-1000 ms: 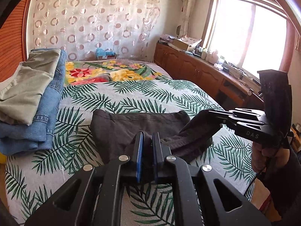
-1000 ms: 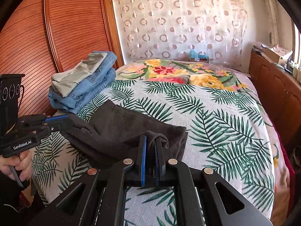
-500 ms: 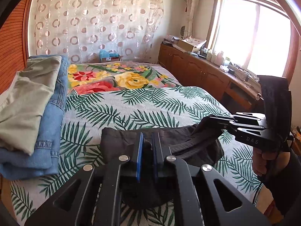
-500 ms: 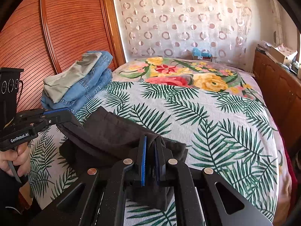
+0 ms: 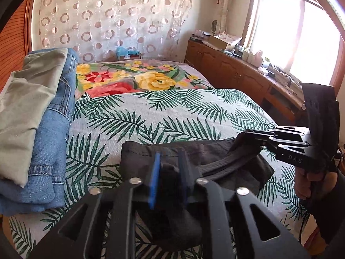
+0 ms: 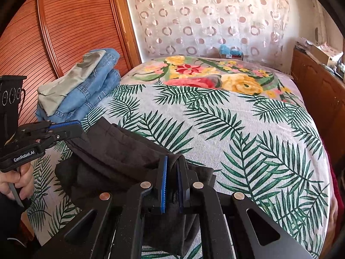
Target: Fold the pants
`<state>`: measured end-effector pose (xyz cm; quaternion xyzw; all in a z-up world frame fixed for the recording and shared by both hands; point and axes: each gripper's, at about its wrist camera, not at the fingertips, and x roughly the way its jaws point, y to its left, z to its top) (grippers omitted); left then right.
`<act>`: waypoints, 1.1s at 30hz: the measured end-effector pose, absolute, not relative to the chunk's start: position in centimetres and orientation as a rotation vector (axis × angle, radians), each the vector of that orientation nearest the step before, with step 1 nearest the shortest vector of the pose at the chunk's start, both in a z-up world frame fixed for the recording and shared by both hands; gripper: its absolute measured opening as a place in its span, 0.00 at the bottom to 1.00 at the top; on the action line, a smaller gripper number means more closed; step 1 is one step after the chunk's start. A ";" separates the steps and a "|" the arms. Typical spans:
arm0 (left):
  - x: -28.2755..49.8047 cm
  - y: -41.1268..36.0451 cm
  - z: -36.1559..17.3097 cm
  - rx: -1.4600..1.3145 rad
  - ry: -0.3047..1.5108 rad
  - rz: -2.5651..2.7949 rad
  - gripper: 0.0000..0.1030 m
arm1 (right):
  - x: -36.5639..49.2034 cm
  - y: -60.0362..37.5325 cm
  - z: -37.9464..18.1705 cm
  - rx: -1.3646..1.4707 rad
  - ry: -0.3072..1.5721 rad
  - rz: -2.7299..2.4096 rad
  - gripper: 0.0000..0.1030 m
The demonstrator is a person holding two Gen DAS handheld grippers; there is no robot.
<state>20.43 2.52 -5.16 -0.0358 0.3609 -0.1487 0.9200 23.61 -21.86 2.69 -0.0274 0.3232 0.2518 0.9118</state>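
The dark grey pants [image 5: 207, 155] are lifted off the near part of the bed, folded and hanging between both grippers. My left gripper [image 5: 169, 161] is shut on one end of the fabric. It also shows in the right wrist view [image 6: 75, 127] at the left, gripping the pants [image 6: 120, 149]. My right gripper [image 6: 172, 164] is shut on the other end. It also shows in the left wrist view [image 5: 243, 139] at the right.
A stack of folded jeans and a pale green garment [image 5: 32, 116] lies at the bed's left edge, beside the wooden wardrobe [image 6: 71, 28]. The palm-leaf bedspread [image 6: 237, 129] stretches ahead. A wooden cabinet [image 5: 243, 75] runs along the right under the window.
Both grippers have lifted and carried the pants forward over the bed, and the jeans stack has come closer on the left. The fabric hangs lower between them.
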 end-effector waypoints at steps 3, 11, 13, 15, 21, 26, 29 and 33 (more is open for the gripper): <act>20.4 2.9 -5.3 -0.081 0.750 -0.308 0.46 | 23.7 -21.9 2.9 -0.057 0.661 0.512 0.10; 19.0 3.6 -5.3 -0.072 0.743 -0.305 0.46 | 22.5 -24.0 3.8 -0.043 0.625 0.488 0.25; 18.8 3.6 -5.5 -0.067 0.749 -0.310 0.46 | 22.0 -24.6 3.9 -0.045 0.625 0.498 0.37; 18.6 3.5 -5.8 -0.064 0.757 -0.320 0.46 | 21.5 -25.1 3.8 -0.058 0.629 0.498 0.39; 19.0 3.0 -6.5 -0.044 0.783 -0.332 0.46 | 20.7 -26.0 3.5 -0.094 0.660 0.501 0.41; 20.9 2.7 -6.9 -0.021 0.810 -0.338 0.46 | 22.2 -24.6 2.6 -0.163 0.696 0.522 0.41; 22.0 2.4 -7.1 0.011 0.821 -0.348 0.46 | 23.9 -23.7 2.3 -0.191 0.709 0.531 0.41; 22.7 2.5 -7.3 0.007 0.820 -0.361 0.37 | 25.7 -22.7 2.3 -0.199 0.720 0.569 0.41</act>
